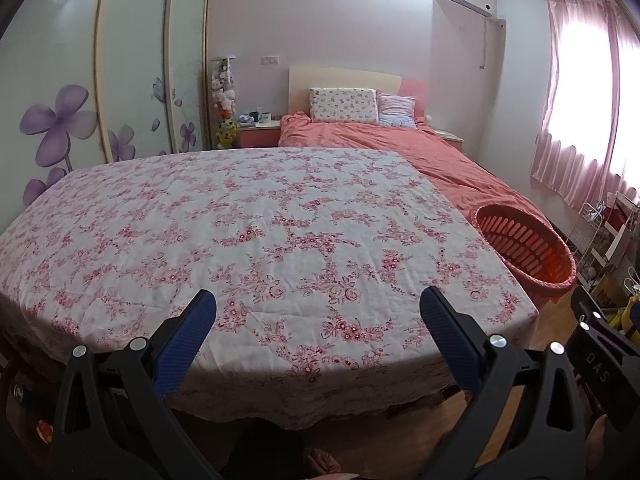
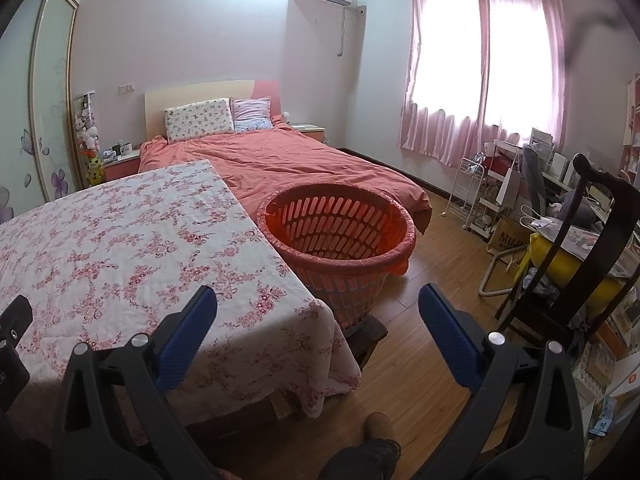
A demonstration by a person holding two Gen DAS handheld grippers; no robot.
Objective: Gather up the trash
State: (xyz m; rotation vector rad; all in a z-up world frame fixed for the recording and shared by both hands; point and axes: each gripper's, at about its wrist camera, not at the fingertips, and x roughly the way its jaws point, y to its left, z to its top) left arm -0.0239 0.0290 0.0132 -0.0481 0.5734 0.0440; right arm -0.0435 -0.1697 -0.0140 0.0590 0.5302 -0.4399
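A red slatted plastic basket [image 2: 340, 232] stands on a low stool at the right end of the table; it also shows in the left wrist view [image 1: 524, 250]. The table [image 1: 256, 224] carries a pink floral cloth, and I see no trash on it in either view. My left gripper [image 1: 318, 304] is open and empty above the table's near edge. My right gripper [image 2: 318, 300] is open and empty, over the table's right corner [image 2: 312, 320] and the floor, just short of the basket.
A bed with a coral quilt [image 2: 288, 160] lies behind the table. A dark wooden chair [image 2: 592, 248], a white wire rack [image 2: 476, 196] and a cluttered desk stand at the right under the pink curtains [image 2: 480, 64]. A wardrobe with purple flowers [image 1: 60, 120] lines the left wall.
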